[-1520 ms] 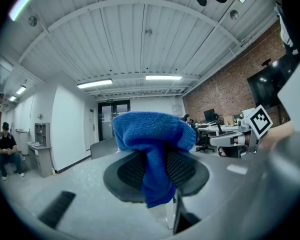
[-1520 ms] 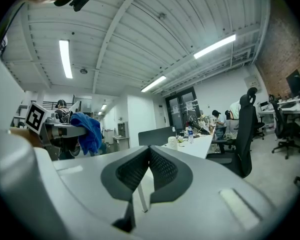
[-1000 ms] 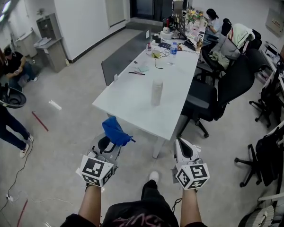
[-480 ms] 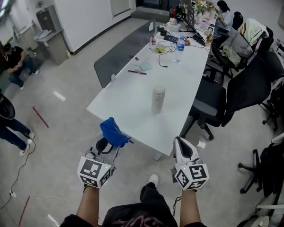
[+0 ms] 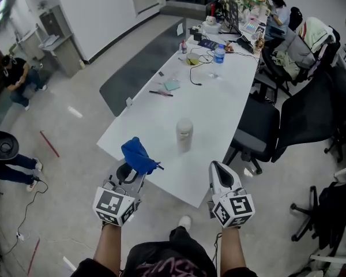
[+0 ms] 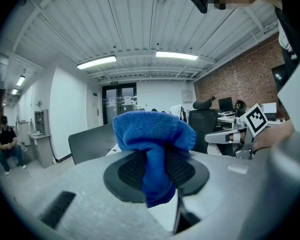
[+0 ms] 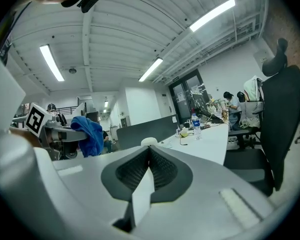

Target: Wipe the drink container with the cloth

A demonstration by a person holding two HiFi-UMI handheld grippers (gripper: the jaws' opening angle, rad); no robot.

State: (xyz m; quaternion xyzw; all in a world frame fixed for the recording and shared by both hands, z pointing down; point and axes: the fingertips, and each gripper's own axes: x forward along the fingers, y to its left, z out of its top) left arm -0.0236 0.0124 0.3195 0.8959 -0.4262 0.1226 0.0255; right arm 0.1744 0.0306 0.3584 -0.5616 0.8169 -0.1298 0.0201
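While the left gripper (image 5: 136, 173) is clamping the cloth (image 5: 137, 154) in its jaws and the right gripper (image 5: 217, 167) is holding its jaws together, empty, the seemingly light drink container (image 5: 184, 135) is standing unbraced on the table (image 5: 219, 91), risking toppling when wiped.

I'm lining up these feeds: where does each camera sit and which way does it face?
Head view: on the person's head, looking steeply down at the white table and drink container; both forearms, left gripper and right gripper show.
Left gripper view: on the left gripper, looking roughly level past fingers shut on the blue cloth; the right gripper shows.
Right gripper view: on the right gripper, looking along shut, empty fingers toward the table.
Shared: the blue cloth appears in all three.
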